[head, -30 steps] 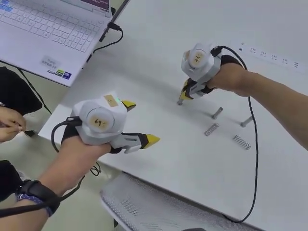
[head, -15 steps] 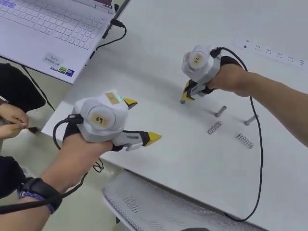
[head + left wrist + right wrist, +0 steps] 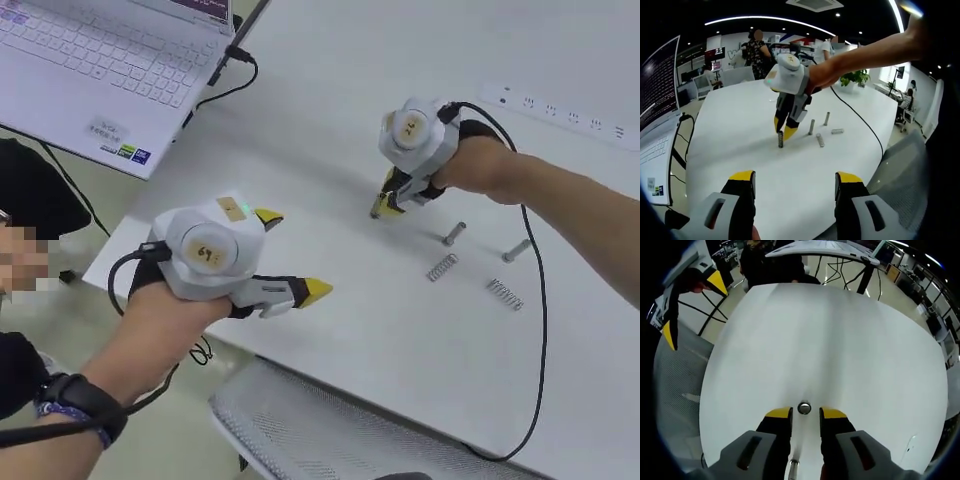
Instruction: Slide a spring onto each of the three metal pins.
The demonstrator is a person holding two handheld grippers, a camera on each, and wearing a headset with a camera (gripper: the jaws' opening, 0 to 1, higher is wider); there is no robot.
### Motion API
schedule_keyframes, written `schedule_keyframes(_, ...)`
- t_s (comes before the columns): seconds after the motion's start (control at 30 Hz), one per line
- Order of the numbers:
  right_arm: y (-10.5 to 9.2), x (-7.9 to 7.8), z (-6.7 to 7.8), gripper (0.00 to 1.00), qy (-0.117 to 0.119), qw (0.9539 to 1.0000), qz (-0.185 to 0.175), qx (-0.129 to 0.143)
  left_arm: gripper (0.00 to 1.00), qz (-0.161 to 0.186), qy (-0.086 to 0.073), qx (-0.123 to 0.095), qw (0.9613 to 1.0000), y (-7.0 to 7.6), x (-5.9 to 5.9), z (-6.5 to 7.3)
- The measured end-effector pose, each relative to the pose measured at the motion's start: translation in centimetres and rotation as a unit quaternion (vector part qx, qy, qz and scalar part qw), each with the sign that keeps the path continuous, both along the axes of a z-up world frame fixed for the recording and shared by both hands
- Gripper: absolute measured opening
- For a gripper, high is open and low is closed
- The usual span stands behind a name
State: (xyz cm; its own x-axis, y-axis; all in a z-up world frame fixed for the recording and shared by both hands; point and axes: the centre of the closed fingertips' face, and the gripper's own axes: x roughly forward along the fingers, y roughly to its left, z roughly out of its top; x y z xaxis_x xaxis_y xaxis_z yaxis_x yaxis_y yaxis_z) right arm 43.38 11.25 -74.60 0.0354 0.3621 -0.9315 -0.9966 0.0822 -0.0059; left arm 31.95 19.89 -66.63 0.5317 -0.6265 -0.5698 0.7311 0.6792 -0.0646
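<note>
Three metal pins stand upright on the white table. The leftmost pin carries a spring along its shaft, and its round top lies between the yellow tips of my right gripper. The jaws stand a narrow gap apart and touch neither side of it. Two bare pins stand to the right. Two loose springs lie in front of them. My left gripper hovers open and empty over the near table edge.
An open laptop sits at the far left with a black cable running from it. A white power strip lies at the back right. The right gripper's cable trails across the table. A grey chair stands below the near edge.
The head camera has shifted slightly. Both grippers hold about the same places, the right one still at the leftmost pin.
</note>
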Motion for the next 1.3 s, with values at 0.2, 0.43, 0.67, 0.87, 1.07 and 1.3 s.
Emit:
schedule_keyframes(0.2,-0.6,-0.3,1.0,0.22,-0.006,0.9999,-0.014,0.008,0.60,-0.003,-0.004,0.000,1.0000,-0.1,0.0,0.2)
schedule_keyframes(0.43,-1.4,-1.3,1.8,0.24,-0.016,0.9995,-0.025,0.014,0.61,-0.006,-0.006,0.000,1.0000,-0.4,-0.2,0.4)
schedule_keyframes(0.67,-2.4,-2.8,2.4,0.26,-0.022,0.9986,-0.041,0.024,0.61,-0.013,-0.010,0.001,0.9999,-0.8,-0.6,0.7)
schedule_keyframes(0.87,-3.1,-3.1,3.1,0.28,-0.033,0.9969,-0.061,0.038,0.61,-0.015,-0.015,0.001,0.9998,-0.9,-0.5,1.1)
schedule_keyframes(1.07,-3.8,-3.2,4.0,0.29,-0.045,0.9933,-0.088,0.060,0.61,-0.012,-0.018,0.000,0.9998,-0.9,-0.4,1.4)
schedule_keyframes(1.3,-5.1,-3.6,4.8,0.30,-0.056,0.9882,-0.118,0.079,0.61,-0.010,-0.021,-0.001,0.9997,-0.9,-0.4,1.6)
